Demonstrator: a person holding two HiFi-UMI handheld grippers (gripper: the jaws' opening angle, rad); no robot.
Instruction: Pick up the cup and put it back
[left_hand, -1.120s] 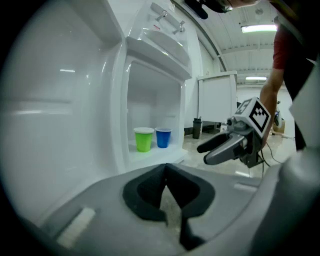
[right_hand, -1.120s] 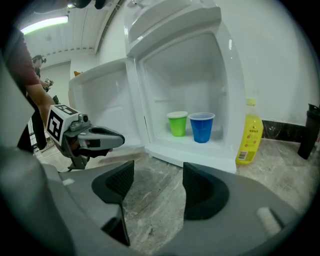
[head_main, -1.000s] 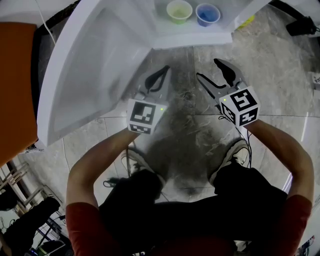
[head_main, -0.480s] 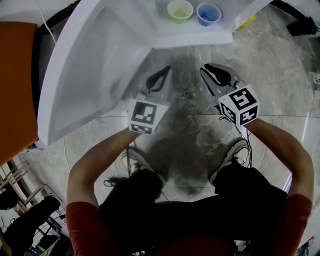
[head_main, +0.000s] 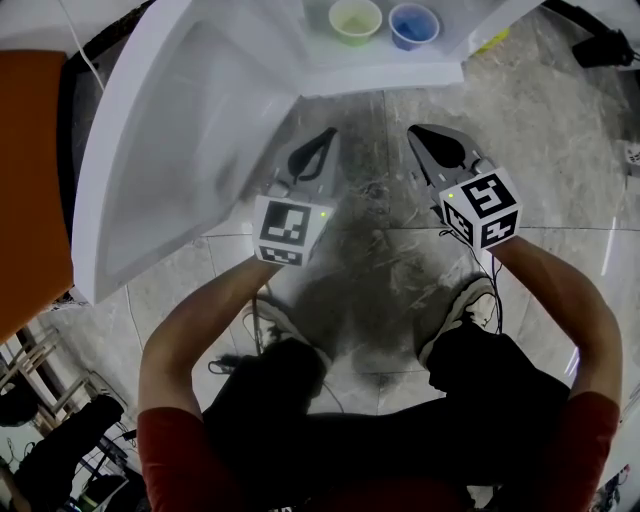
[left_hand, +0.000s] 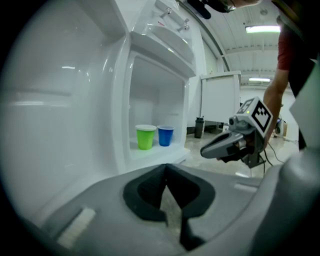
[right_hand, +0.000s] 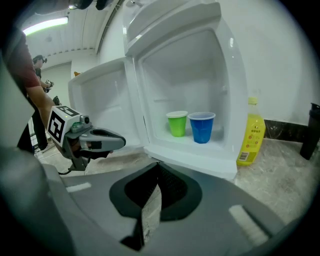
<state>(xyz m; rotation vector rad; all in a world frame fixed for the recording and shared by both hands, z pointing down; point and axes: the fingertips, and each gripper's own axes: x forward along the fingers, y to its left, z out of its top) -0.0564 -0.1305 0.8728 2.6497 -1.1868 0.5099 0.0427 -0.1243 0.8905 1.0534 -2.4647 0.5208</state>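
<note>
the right tool (right_hand: 159, 169) fills the near edge, its jaws having just closed; they now meet with nothing between them. beyond it a white fridge (right_hand: 186, 65) stands open, its door (right_hand: 100, 95) swung out to the left. a green cup (right_hand: 177, 123) and a blue cup (right_hand: 201, 127) stand upright, side by side, on the compartment's shelf, green on the left. a yellow bottle (right_hand: 251, 132) stands on the stone floor (right_hand: 287, 182) just right of the fridge. the left tool (right_hand: 121, 141) hovers at the left, near the door.
</note>
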